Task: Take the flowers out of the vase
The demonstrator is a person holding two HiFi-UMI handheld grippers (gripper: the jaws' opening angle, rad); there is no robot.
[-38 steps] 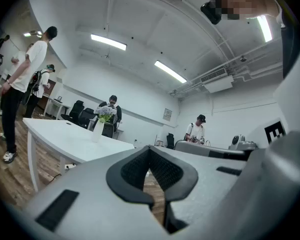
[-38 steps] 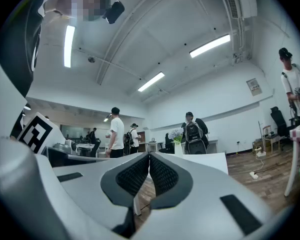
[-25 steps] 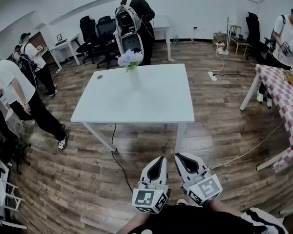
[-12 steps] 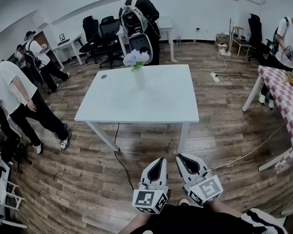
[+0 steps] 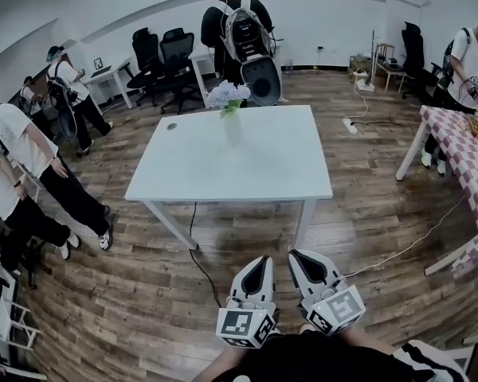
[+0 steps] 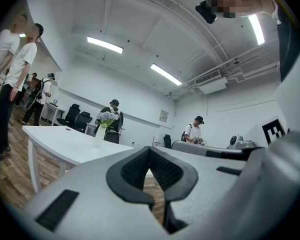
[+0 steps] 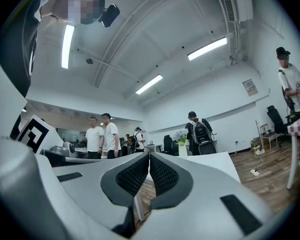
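A wide office room with a plank floor and office chairs (image 5: 161,54) along the far wall; in the middle stands a white desk (image 5: 223,173), bare except for a pale vase (image 5: 233,128) near its far edge, upright, with the flowers (image 5: 228,95) in it, and a small dark spot near the far left corner; a person with a backpack (image 5: 240,30) stands just behind that edge, and others stand off to the left and right.

The step in hand looks like the approach, since the vase is well apart from both grippers and the desk's near edge lies between; to do it well, I would come right up to the desk first, open one gripper before reaching, and take the stems just above the vase's mouth, not the blooms; the vase looks tall and narrow, so it may tip; steadying it with the other gripper and lifting the stems straight up seems wise.

The left gripper (image 5: 260,261) and the right gripper (image 5: 301,258) sit side by side low in front of the person's body, held level and aimed at the desk; each has its jaws pressed together with nothing between them.
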